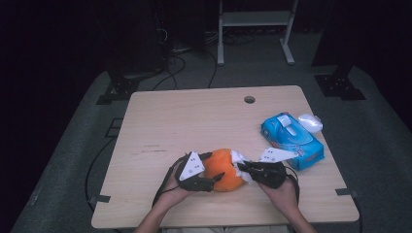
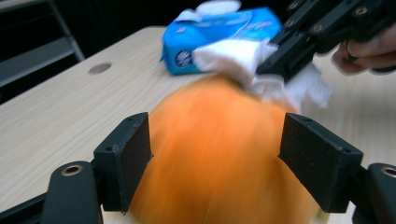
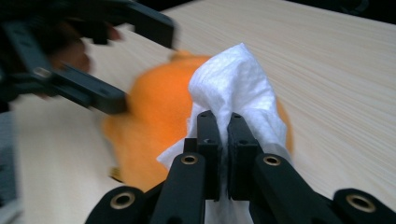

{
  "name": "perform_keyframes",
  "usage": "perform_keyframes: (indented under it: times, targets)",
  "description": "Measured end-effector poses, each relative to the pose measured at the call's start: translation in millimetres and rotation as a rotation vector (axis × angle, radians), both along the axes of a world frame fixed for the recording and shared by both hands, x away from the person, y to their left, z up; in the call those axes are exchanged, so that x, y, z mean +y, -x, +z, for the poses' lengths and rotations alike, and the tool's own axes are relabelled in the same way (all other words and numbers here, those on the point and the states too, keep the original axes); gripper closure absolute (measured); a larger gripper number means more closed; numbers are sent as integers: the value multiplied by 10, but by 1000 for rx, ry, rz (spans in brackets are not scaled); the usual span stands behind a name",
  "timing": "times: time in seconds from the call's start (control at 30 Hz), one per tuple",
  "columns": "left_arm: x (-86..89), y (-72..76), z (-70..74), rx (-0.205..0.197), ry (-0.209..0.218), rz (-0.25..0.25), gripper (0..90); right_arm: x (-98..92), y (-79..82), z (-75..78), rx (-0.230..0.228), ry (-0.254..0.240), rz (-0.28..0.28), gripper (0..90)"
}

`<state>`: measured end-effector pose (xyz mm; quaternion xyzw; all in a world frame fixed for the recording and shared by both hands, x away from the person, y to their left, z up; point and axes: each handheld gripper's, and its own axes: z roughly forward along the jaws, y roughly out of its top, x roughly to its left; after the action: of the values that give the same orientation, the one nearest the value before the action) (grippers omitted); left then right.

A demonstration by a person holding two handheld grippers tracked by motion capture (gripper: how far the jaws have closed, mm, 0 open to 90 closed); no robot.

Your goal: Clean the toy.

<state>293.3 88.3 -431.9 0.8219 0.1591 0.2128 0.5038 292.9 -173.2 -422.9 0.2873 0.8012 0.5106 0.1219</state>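
Right now the orange ball (image 1: 224,170) sits near the front edge of the wooden table (image 1: 194,121), between the left gripper (image 1: 212,180) and the right gripper (image 1: 244,168). Behind it to the right lies a blue tissue pack (image 1: 291,140); the table has a round hole (image 1: 249,99) near its far edge, and the room beyond is dark, with grey floor and a metal frame (image 1: 255,29). In the left gripper view the jaws stand apart either side of the ball; blur hides whether the pads (image 2: 130,158) press on it. The right gripper is clenched on a white tissue (image 3: 238,88), which lies against the ball's top.
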Motion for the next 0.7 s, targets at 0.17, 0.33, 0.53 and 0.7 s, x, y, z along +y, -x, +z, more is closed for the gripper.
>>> perform_keyframes:
  times: [0.17, 0.33, 0.53, 0.7]
  targets:
    - [30, -53, -99, 58, -23, 6, 329, 33, 13, -24, 5, 4, 27, 849]
    - [97, -100, -135, 87, -11, 34, 345, -155, -97, -112, 44, 8, -52, 850]
    - [129, -117, -145, 102, 1, 39, 346, -85, -38, -41, 31, -33, -22, 849]
    - [112, -77, -137, 99, 5, 22, 362, -64, -41, -64, 43, -33, -19, 849]
